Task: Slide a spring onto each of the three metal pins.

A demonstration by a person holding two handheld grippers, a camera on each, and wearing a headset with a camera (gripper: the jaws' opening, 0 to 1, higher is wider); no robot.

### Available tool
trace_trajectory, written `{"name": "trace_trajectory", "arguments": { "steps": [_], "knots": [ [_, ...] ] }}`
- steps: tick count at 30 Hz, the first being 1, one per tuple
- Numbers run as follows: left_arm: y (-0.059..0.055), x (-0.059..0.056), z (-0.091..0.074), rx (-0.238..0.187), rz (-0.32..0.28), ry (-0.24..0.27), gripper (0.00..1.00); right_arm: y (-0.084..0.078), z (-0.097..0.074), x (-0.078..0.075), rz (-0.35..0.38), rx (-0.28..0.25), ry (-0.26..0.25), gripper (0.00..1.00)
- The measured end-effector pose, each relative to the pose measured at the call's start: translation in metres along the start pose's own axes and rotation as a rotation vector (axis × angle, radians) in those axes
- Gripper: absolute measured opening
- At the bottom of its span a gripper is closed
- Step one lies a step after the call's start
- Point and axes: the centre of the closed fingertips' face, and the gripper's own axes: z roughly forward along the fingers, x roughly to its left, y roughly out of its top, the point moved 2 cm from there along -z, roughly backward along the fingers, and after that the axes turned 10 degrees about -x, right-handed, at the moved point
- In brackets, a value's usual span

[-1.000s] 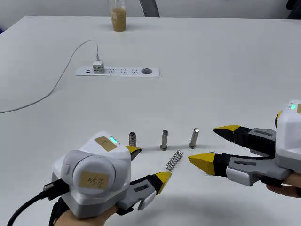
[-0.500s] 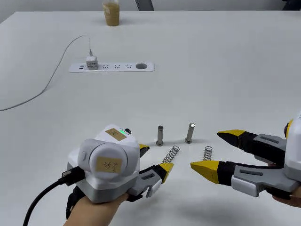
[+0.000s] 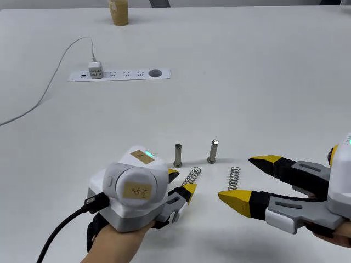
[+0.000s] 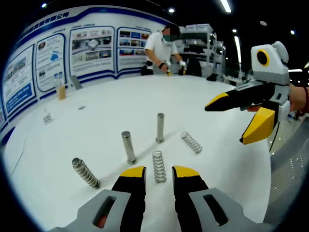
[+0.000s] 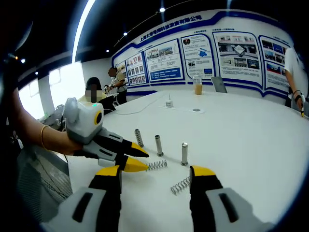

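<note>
Springs point(image 3: 192, 175) lie loose near pins point(image 3: 213, 151); left gripper point(image 3: 181, 182) jaws narrow, right gripper point(image 3: 236, 177) jaws wide.

A white table point(image 3: 263, 82) is seen. At its far left a power strip point(image 3: 119, 74) is laid, with a white charger point(image 3: 95, 70) plugged in and a cable point(image 3: 52, 82) trailed off leftward. A cup point(image 3: 118, 12) is set at the far edge. Two bare pins are stood upright near the middle, the left pin point(image 3: 177, 155) and the right pin point(image 3: 213, 151). Just nearer are laid the left spring point(image 3: 192, 175) and the right spring point(image 3: 234, 178). A third pin point(image 4: 86, 172), further left, is sleeved by a spring.

Bright, sharp, soft overhead light
</note>
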Motion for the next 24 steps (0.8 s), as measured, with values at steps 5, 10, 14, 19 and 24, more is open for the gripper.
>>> {"name": "trace_trajectory", "arguments": {
  "steps": [5,10,14,19,24],
  "knots": [
    [-0.007,0.0,0.005,0.031,0.003,-0.004,0.2,-0.003,-0.001,-0.002,0.015,-0.001,-0.01,0.57],
    [-0.011,-0.001,0.008,0.047,0.009,-0.01,0.19,-0.005,-0.001,-0.003,0.019,0.003,-0.017,0.57],
    [-0.013,0.0,0.009,0.062,0.007,-0.008,0.17,-0.006,0.0,-0.003,0.022,0.006,-0.024,0.57],
    [-0.014,0.0,0.011,0.068,0.016,-0.012,0.15,-0.007,0.001,-0.003,0.03,0.003,-0.028,0.57],
    [-0.014,0.0,0.013,0.066,0.023,-0.012,0.13,-0.008,0.001,-0.003,0.036,0.007,-0.035,0.57]
  ]
}}
